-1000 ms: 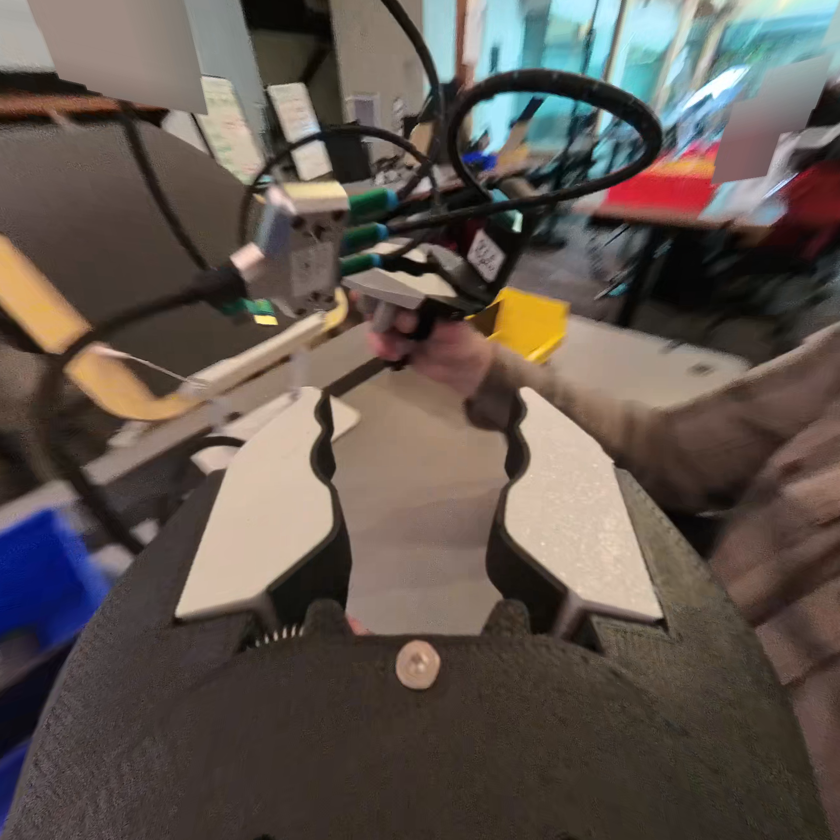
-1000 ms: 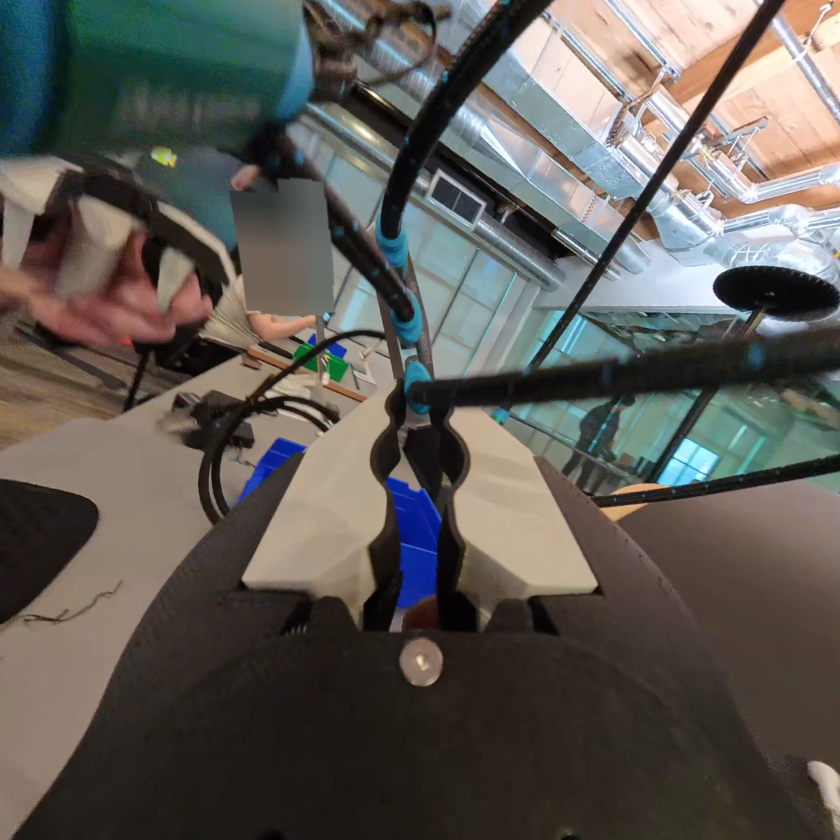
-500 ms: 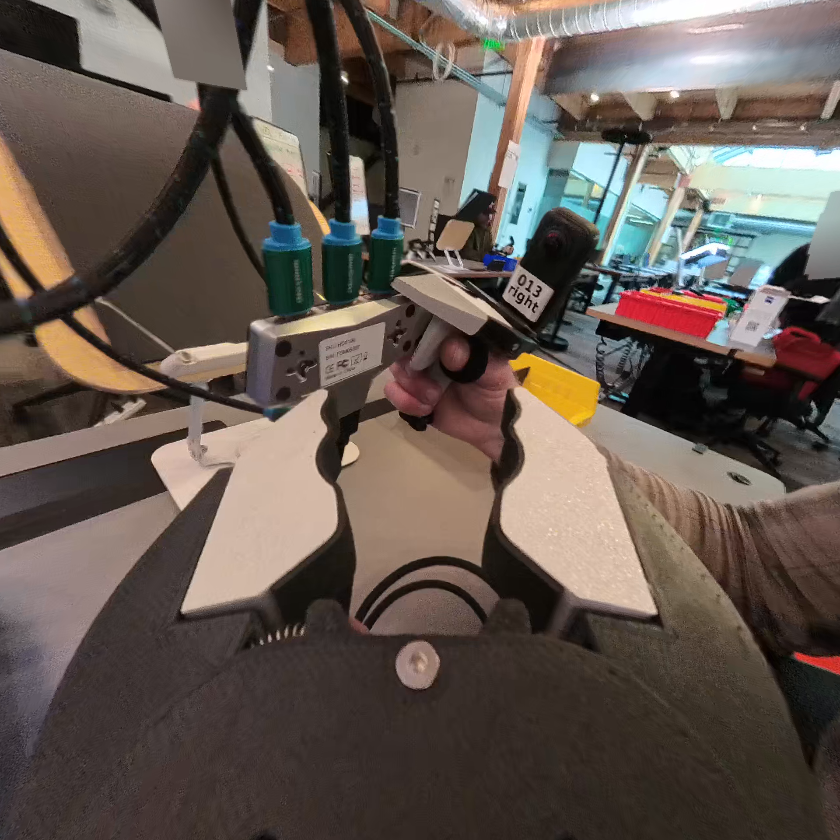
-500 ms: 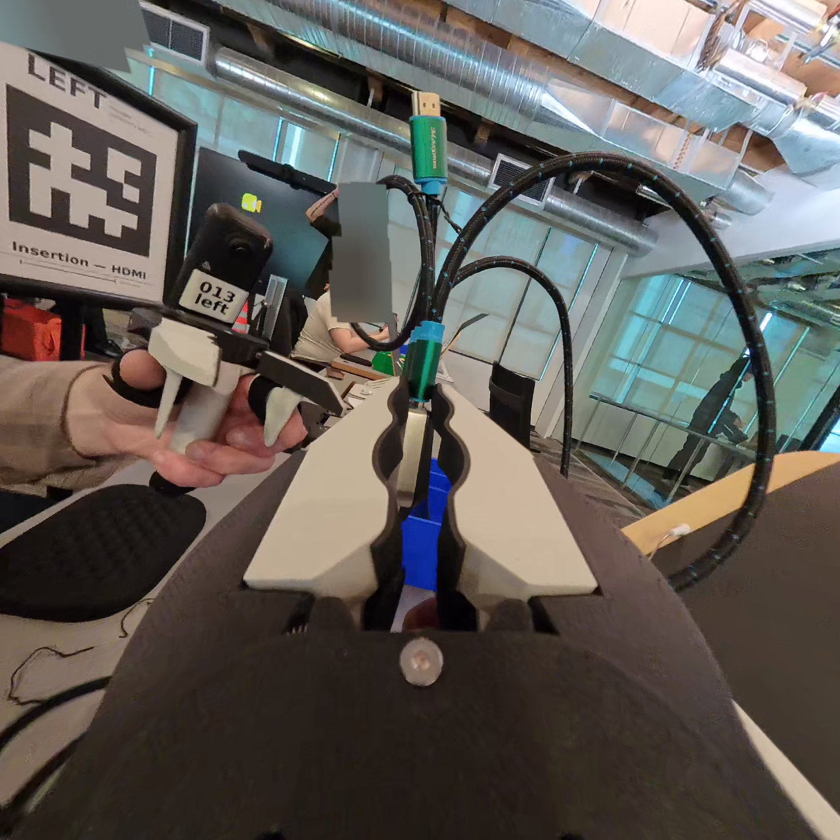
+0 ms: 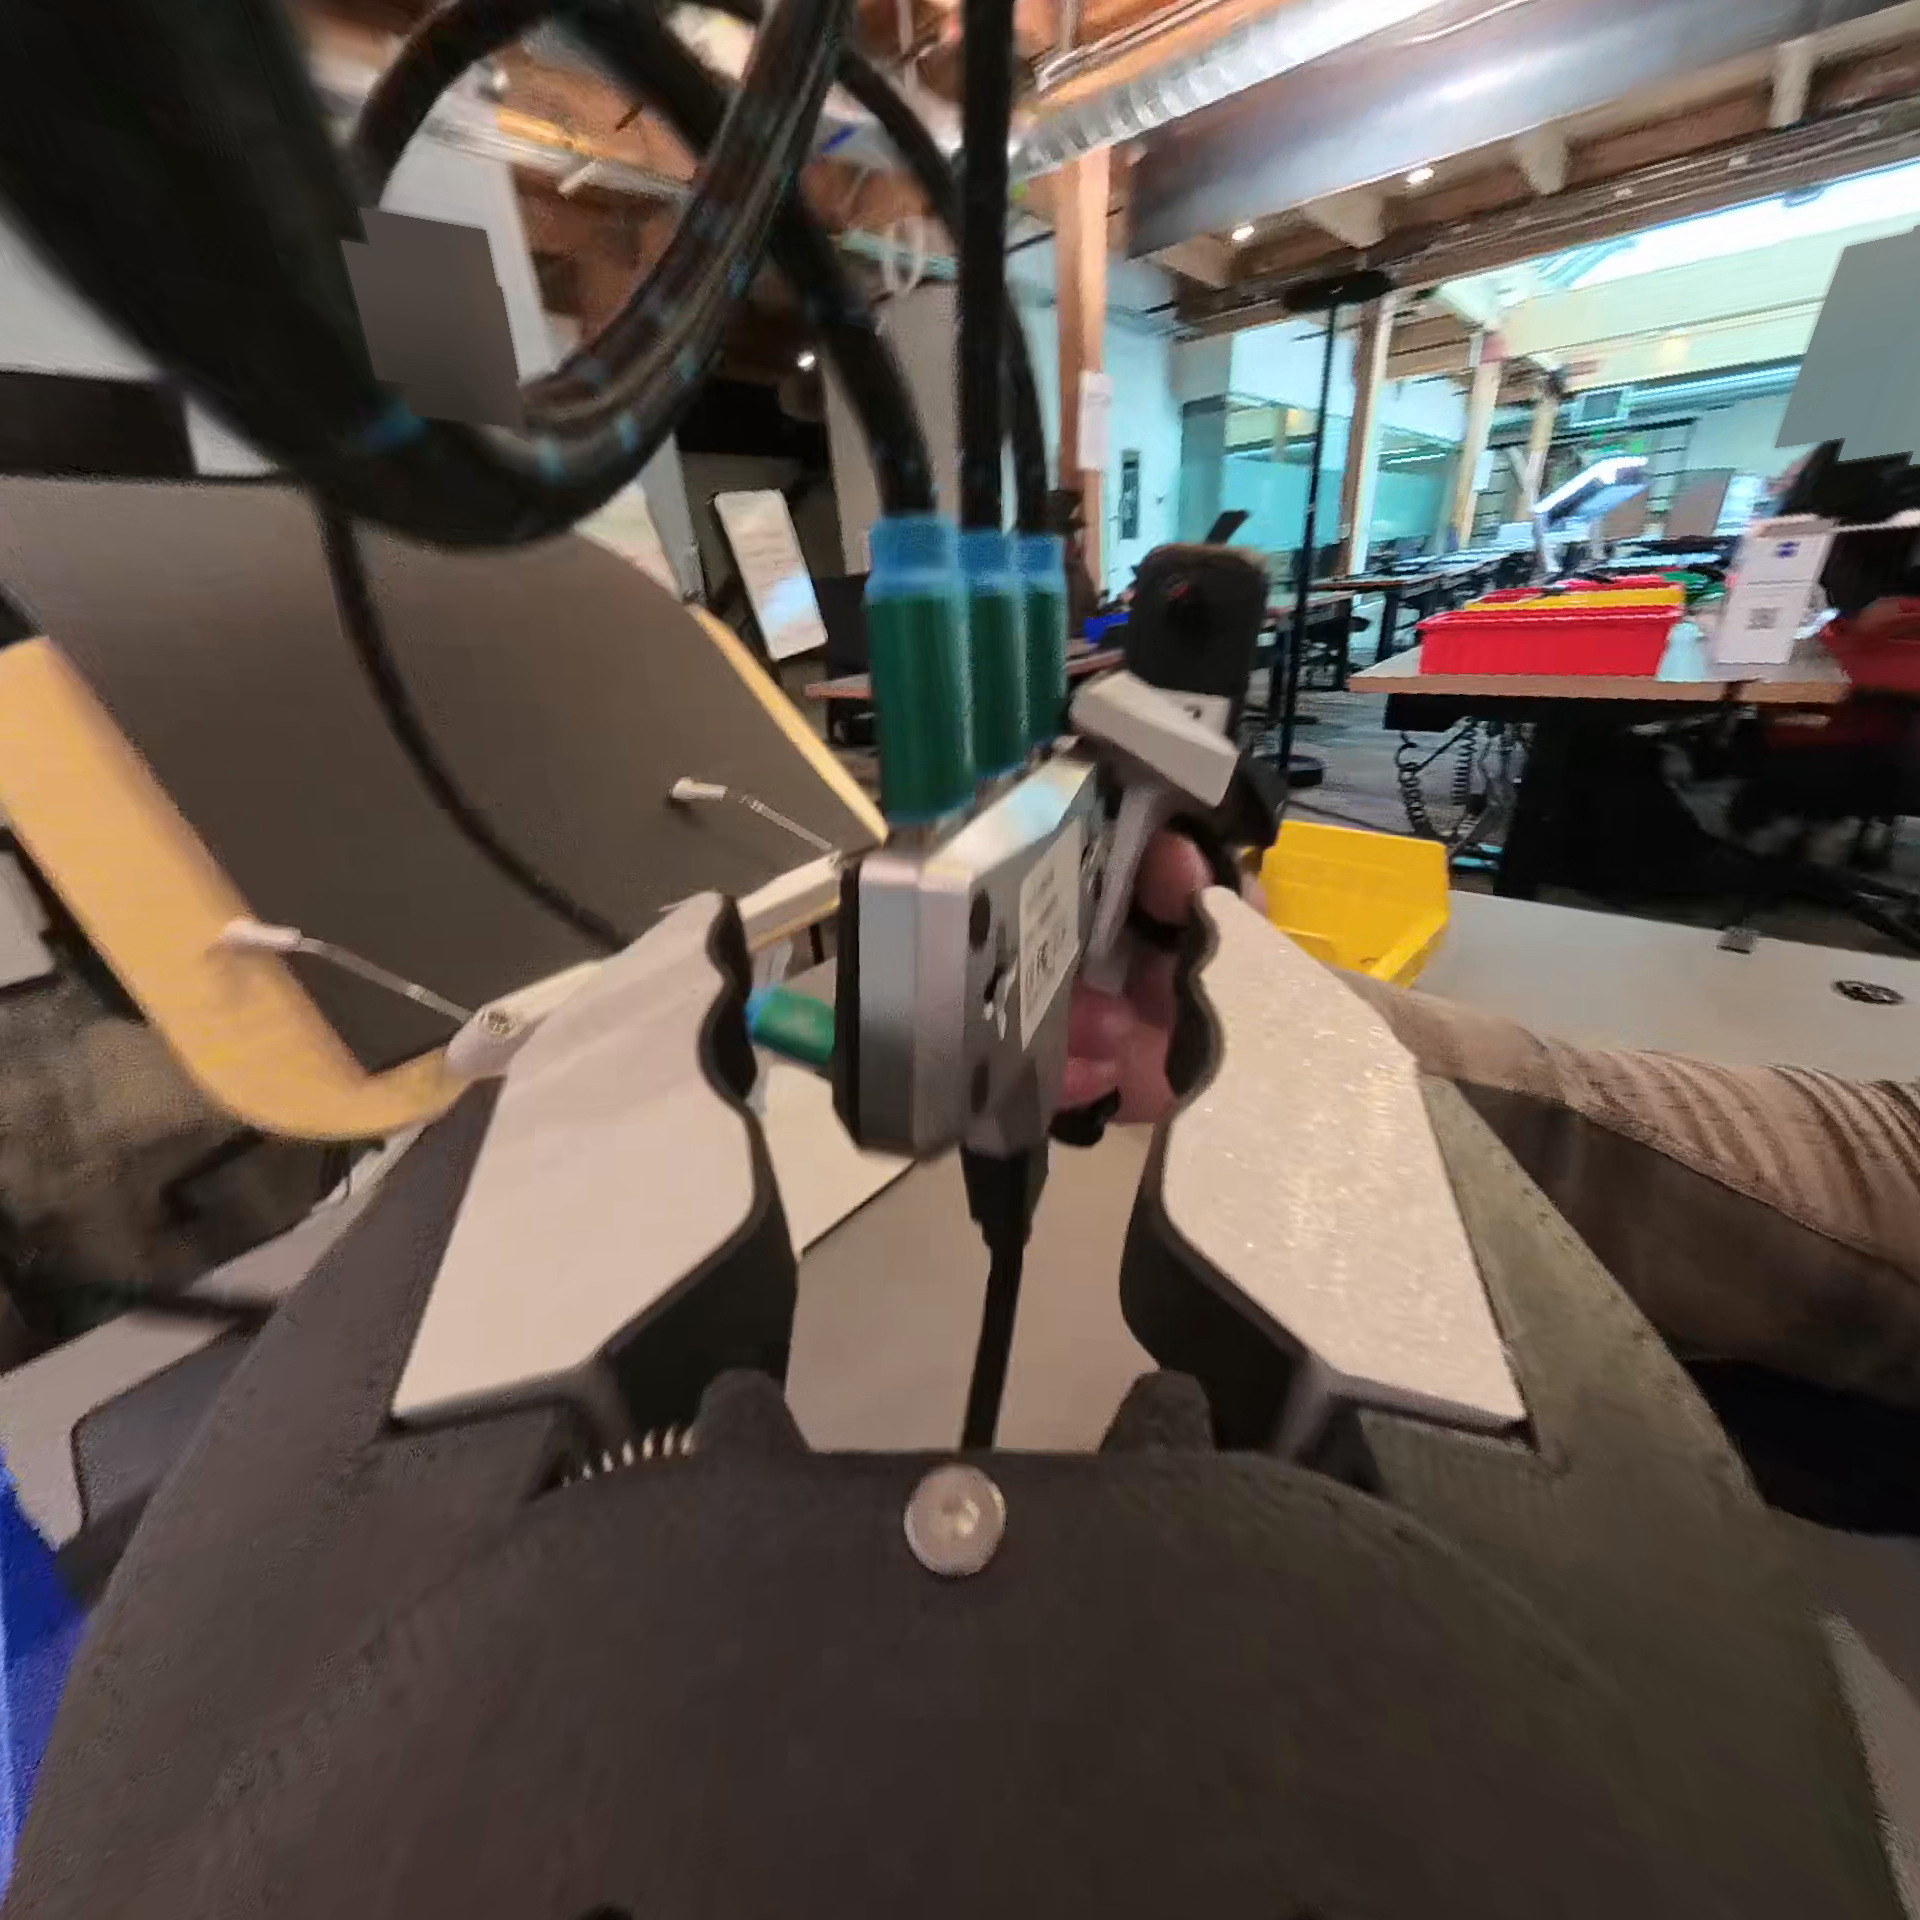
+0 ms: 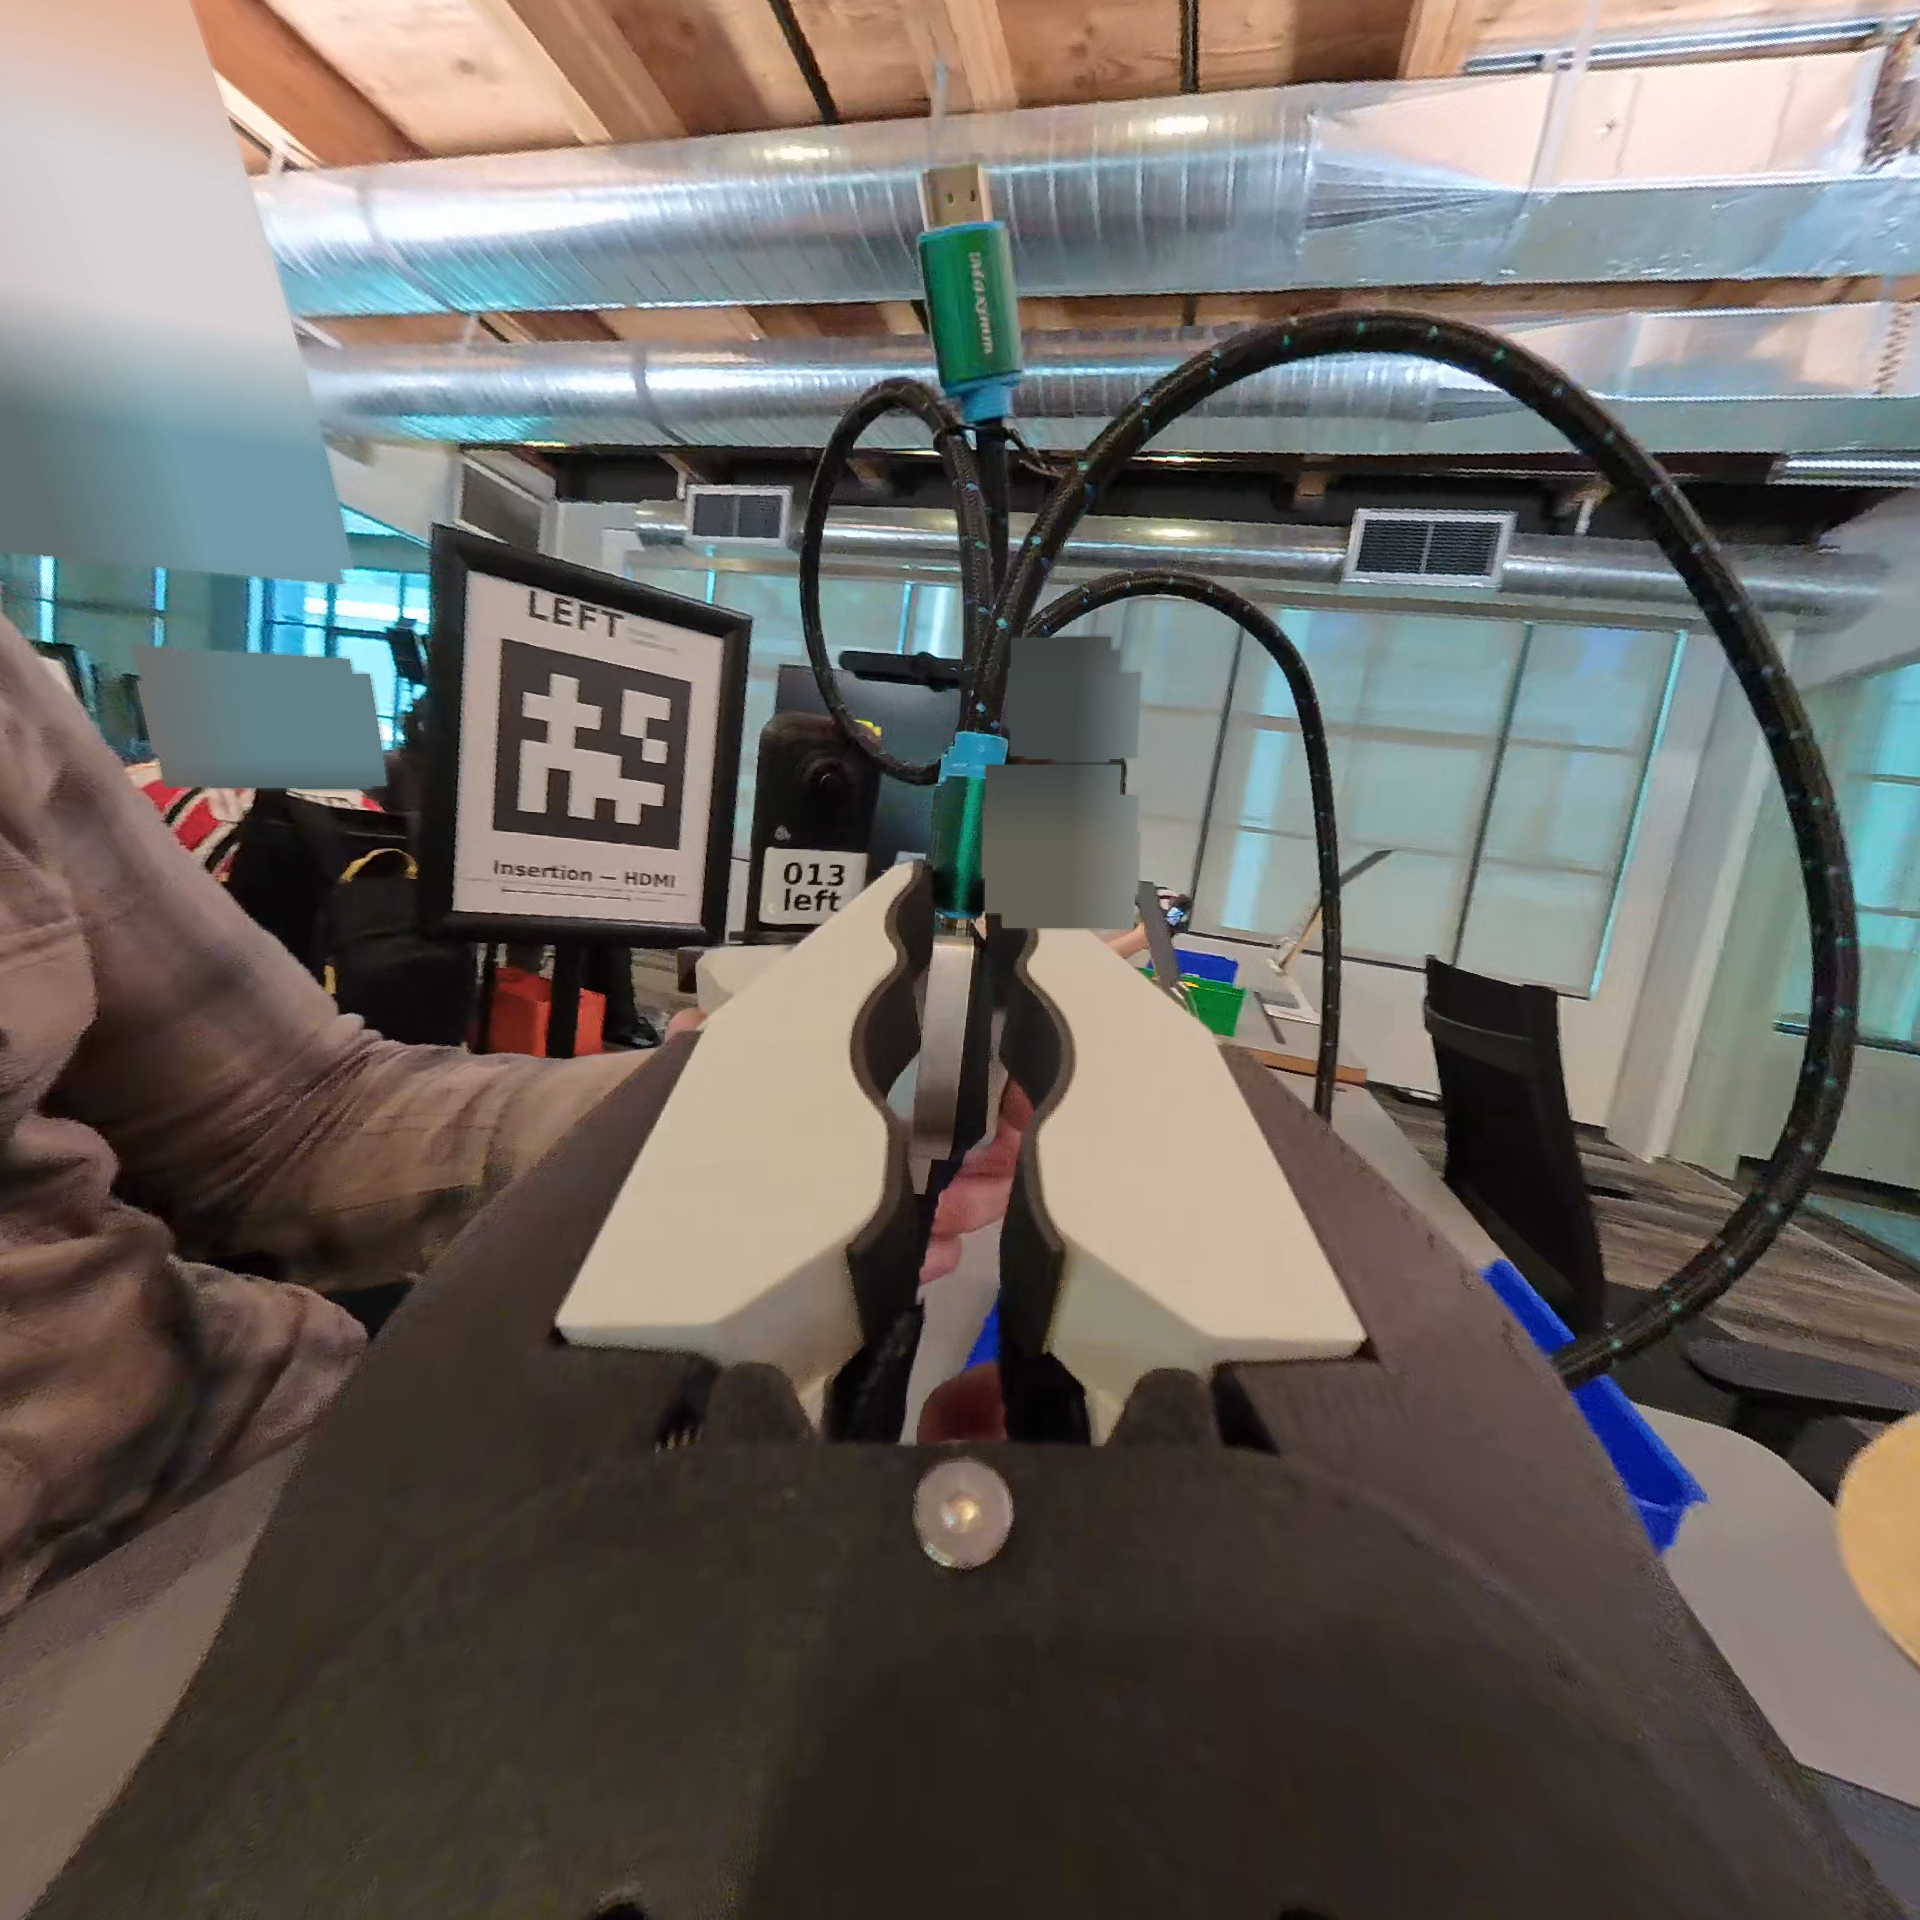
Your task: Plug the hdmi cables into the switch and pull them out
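My right gripper is shut on the silver HDMI switch and holds it in the air, edge-on. In the left wrist view the switch shows between the spread fingertips of my left gripper, which is open and not touching it. Three green HDMI plugs stand in its top, another green plug is at its left side, and a thin black cable hangs below. The right gripper shows behind the switch. A loose green plug sticks up among the braided cable loops.
A yellow bin sits on the grey table, with red bins on a far desk. A framed marker sign, a blue bin and a black chair stand around. A wood-edged chair back is at the left. The grippers are tip to tip, or close to it.
The switch has turned from flat-on to edge-on and now sits between my left gripper's open fingers, closer than before. The right gripper stays shut on it and has tilted upward.
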`<state>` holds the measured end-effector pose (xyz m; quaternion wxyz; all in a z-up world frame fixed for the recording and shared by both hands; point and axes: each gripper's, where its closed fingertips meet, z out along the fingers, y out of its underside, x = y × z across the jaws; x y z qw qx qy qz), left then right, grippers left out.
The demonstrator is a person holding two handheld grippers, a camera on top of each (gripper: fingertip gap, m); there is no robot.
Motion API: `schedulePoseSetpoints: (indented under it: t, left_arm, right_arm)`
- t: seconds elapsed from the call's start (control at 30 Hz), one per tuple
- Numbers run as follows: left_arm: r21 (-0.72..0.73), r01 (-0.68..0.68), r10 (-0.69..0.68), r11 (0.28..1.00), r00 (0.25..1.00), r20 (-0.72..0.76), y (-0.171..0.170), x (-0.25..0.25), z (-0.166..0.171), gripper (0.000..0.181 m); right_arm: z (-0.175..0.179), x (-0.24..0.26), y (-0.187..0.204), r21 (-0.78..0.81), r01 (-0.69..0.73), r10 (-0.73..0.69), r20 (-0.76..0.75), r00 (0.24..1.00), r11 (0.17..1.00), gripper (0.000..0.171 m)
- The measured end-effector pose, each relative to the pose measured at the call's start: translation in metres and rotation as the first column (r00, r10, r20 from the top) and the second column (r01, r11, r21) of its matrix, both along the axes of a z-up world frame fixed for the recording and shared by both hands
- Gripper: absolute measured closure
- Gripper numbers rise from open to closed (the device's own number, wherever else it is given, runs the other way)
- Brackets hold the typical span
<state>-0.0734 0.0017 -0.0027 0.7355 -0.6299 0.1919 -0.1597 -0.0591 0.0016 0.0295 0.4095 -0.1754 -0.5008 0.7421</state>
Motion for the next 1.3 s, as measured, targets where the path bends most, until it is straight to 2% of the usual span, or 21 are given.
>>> schedulePoseSetpoints:
  t: [0.07,0.13,0.27,0.33,0.4,0.47,0.53,0.57,0.63,0.67,0.73,0.77,0.83,0.87,0.93,1.0,1.07,1.17,1.27,1.3]
  left_arm:
    - [-0.018,0.059,-0.060,0.998,0.997,-0.051,0.000,0.010,-0.001,0.134]
    - [0.011,0.064,-0.062,0.998,0.994,-0.094,0.001,0.014,0.000,0.149]
    - [0.007,0.079,-0.078,0.997,0.991,-0.104,-0.002,0.021,-0.001,0.156]
    - [0.021,0.037,-0.033,0.999,0.988,-0.149,-0.002,0.019,-0.001,0.157]
    - [0.039,-0.056,0.063,0.998,0.972,-0.226,0.001,0.009,-0.001,0.157]
    - [0.041,-0.182,0.186,0.982,0.931,-0.314,0.005,-0.006,0.001,0.158]
    - [0.071,-0.335,0.330,0.940,0.834,-0.441,0.009,-0.027,0.004,0.157]
    - [0.098,-0.395,0.393,0.913,0.792,-0.467,0.010,-0.036,0.009,0.157]
    - [0.223,-0.531,0.543,0.818,0.583,-0.604,0.012,-0.060,0.020,0.157]
    - [0.283,-0.555,0.583,0.783,0.492,-0.647,0.012,-0.066,0.027,0.158]
    - [0.412,-0.576,0.639,0.706,0.267,-0.721,0.014,-0.075,0.039,0.158]
    - [0.456,-0.561,0.633,0.691,0.165,-0.756,0.016,-0.076,0.041,0.157]
    - [0.544,-0.515,0.643,0.663,0.019,-0.766,0.019,-0.073,0.049,0.158]
    - [0.556,-0.502,0.632,0.663,-0.023,-0.775,0.022,-0.071,0.049,0.158]
    - [0.565,-0.464,0.614,0.682,-0.057,-0.787,0.026,-0.062,0.050,0.158]
    - [0.574,-0.456,0.600,0.680,-0.103,-0.793,0.029,-0.059,0.050,0.157]
    - [0.593,-0.438,0.596,0.676,-0.148,-0.789,0.030,-0.059,0.053,0.157]
    - [0.629,-0.424,0.586,0.652,-0.246,-0.772,0.038,-0.062,0.056,0.158]
    - [0.675,-0.378,0.595,0.634,-0.319,-0.738,0.048,-0.063,0.064,0.159]
    - [0.694,-0.356,0.597,0.625,-0.355,-0.720,0.052,-0.064,0.067,0.158]
  right_arm:
    - [0.000,0.002,-0.003,-0.010,-0.038,0.038,-0.006,0.999,0.999,0.165]
    - [-0.001,0.003,-0.004,-0.018,-0.064,0.064,0.000,0.998,0.998,0.165]
    - [-0.002,0.007,-0.003,-0.030,-0.106,0.106,0.002,0.994,0.994,0.164]
    - [-0.002,0.007,-0.003,-0.019,-0.100,0.100,0.013,0.995,0.995,0.164]
    - [-0.004,0.000,0.005,0.001,-0.013,0.013,0.048,0.999,1.000,0.157]
    - [-0.016,-0.006,0.019,0.118,0.121,-0.135,0.117,0.984,0.986,0.150]
    - [-0.030,-0.002,0.032,0.296,0.227,-0.283,0.163,0.945,0.928,0.151]
    - [-0.028,0.006,0.033,0.335,0.233,-0.301,0.167,0.939,0.913,0.151]
    - [-0.010,0.026,0.022,0.310,0.156,-0.219,0.183,0.958,0.938,0.148]
    - [-0.001,0.034,0.015,0.294,0.123,-0.180,0.178,0.967,0.948,0.148]
    - [0.010,0.038,0.006,0.292,0.122,-0.177,0.168,0.970,0.949,0.150]
    - [0.012,0.037,0.002,0.293,0.120,-0.174,0.164,0.971,0.948,0.152]
    - [0.019,0.028,0.000,0.266,0.172,-0.214,0.136,0.967,0.949,0.157]
    - [0.019,0.022,-0.002,0.247,0.171,-0.211,0.144,0.967,0.954,0.155]
    - [0.020,0.010,-0.001,0.195,0.194,-0.220,0.124,0.968,0.961,0.152]
    - [0.029,0.009,-0.003,0.087,0.150,-0.157,0.072,0.985,0.985,0.152]
    - [0.035,0.007,0.010,0.023,0.230,-0.231,0.017,0.973,0.973,0.157]
    - [0.027,-0.006,0.015,-0.048,0.202,-0.194,0.136,0.972,0.978,0.149]
    - [0.027,-0.013,0.024,-0.222,0.150,-0.101,0.215,0.971,0.963,0.134]
    - [0.028,-0.015,0.029,-0.291,0.152,-0.084,0.234,0.969,0.945,0.134]
